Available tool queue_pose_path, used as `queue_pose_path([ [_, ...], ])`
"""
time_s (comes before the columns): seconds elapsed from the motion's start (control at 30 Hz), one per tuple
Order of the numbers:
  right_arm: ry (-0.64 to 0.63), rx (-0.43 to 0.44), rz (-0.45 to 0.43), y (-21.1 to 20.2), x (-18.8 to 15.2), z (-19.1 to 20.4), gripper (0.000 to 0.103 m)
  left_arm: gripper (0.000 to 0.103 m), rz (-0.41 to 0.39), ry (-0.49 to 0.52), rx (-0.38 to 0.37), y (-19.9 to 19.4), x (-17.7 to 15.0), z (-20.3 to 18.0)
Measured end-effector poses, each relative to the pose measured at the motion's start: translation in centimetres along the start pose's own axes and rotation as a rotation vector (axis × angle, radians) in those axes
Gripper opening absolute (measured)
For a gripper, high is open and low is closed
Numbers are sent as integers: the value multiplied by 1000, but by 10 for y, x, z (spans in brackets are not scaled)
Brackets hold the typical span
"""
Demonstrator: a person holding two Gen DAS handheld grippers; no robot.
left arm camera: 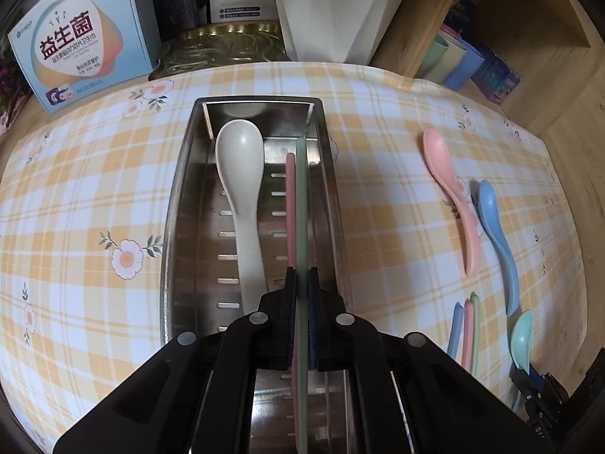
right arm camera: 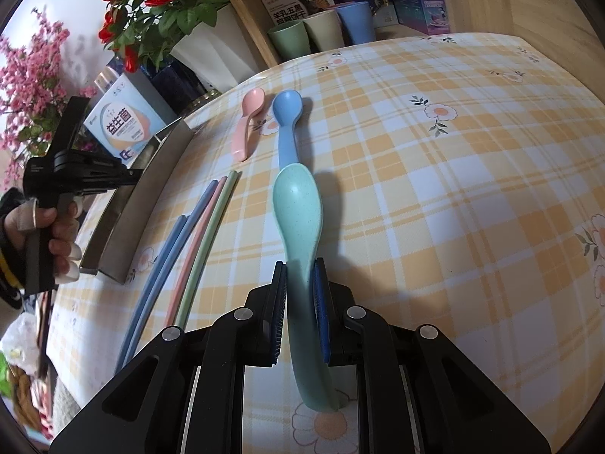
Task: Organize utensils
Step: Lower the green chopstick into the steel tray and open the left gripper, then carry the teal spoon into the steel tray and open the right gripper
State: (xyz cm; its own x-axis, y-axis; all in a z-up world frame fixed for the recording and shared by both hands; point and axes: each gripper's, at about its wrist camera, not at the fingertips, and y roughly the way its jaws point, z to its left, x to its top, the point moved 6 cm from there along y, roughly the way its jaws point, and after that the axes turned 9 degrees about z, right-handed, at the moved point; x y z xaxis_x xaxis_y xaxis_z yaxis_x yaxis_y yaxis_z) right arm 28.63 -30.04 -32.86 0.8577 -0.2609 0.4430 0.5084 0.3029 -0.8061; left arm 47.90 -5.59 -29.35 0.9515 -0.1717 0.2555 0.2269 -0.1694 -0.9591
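Observation:
A steel slotted tray (left arm camera: 177, 204) holds a white spoon (left arm camera: 240, 174). Above it, my left gripper (left arm camera: 301, 276) is shut on a green chopstick (left arm camera: 301, 196). A pink chopstick (left arm camera: 290, 208) runs right beside it, and I cannot tell if it is gripped too. My right gripper (right arm camera: 298, 295) is shut on the handle of a mint-green spoon (right arm camera: 297, 204), just above the cloth. A pink spoon (right arm camera: 247, 121), a blue spoon (right arm camera: 287, 121) and several loose chopsticks (right arm camera: 196, 234) lie on the checked cloth between the tray (right arm camera: 151, 189) and the held spoon.
Behind the tray stand a blue carton (left arm camera: 75, 49), a gold tin (left arm camera: 223, 49) and a white flowerpot (left arm camera: 332, 11). Three cups (right arm camera: 321, 30) and small boxes sit on a wooden shelf at the back right. A hand (right arm camera: 56, 227) grips the left tool's handle.

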Motion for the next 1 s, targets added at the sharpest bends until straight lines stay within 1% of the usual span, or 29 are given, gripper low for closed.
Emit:
queue_pose_path([
  [0.07, 0, 1, 0, 0, 0, 0, 15, 7, 6, -2, -20, 0, -1, 2],
  [0.13, 0, 1, 0, 0, 0, 0, 15, 18, 9, -3, -34, -1, -1, 4],
  [0.17, 0, 1, 0, 0, 0, 0, 15, 28, 3, -2, -22, -4, -2, 6],
  [0.2, 1, 1, 0, 0, 0, 0, 15, 36, -3, -2, -10, -7, -3, 7],
  [0.23, 0, 0, 0, 0, 0, 0, 15, 39, -10, 0, -6, -11, -5, 9],
  [0.27, -1, -1, 0, 0, 0, 0, 15, 44, -19, 2, -8, -15, -7, 10],
  [0.3, -1, -2, 1, 0, 0, 0, 15, 55, -28, 7, -14, -21, -9, 12],
  [0.33, -2, -3, 1, 0, 0, 0, 15, 62, -37, 13, -27, -26, -11, 11],
  [0.37, -2, -4, 3, 0, 0, 1, 15, 71, -50, 20, -32, -32, -13, 11],
  [0.4, -2, -5, 4, 0, 0, 1, 15, 77, -63, 32, -23, -38, -16, 11],
  [0.43, -3, -7, 6, 0, 0, 1, 15, 78, -77, 54, -8, -45, -20, 10],
  [0.5, -6, -13, 14, 0, 0, 2, 15, 86, -92, 91, 15, -54, -27, 7],
  [0.53, -7, -17, 18, 0, 0, 3, 15, 87, -100, 109, 25, -59, -31, 7],
  [0.6, -15, -27, 24, 0, 1, 6, 15, 95, -112, 129, 24, -68, -40, 6],
  [0.63, -19, -30, 25, -1, 1, 8, 15, 97, -123, 137, 30, -72, -43, 6],
  [0.73, -33, -34, 28, -6, 4, 15, 15, 97, -171, 174, 56, -84, -54, 9],
  [0.83, -28, -22, 38, -11, 9, 24, 15, 97, -212, 182, 92, -93, -64, 16],
  [0.87, -13, -9, 44, -11, 12, 29, 15, 97, -225, 179, 93, -96, -66, 19],
  [0.93, 5, 8, 57, -10, 17, 37, 15, 97, -251, 173, 64, -102, -73, 27],
  [1.0, 23, 38, 77, -7, 25, 52, 15, 97, -273, 154, 61, -107, -79, 36],
])
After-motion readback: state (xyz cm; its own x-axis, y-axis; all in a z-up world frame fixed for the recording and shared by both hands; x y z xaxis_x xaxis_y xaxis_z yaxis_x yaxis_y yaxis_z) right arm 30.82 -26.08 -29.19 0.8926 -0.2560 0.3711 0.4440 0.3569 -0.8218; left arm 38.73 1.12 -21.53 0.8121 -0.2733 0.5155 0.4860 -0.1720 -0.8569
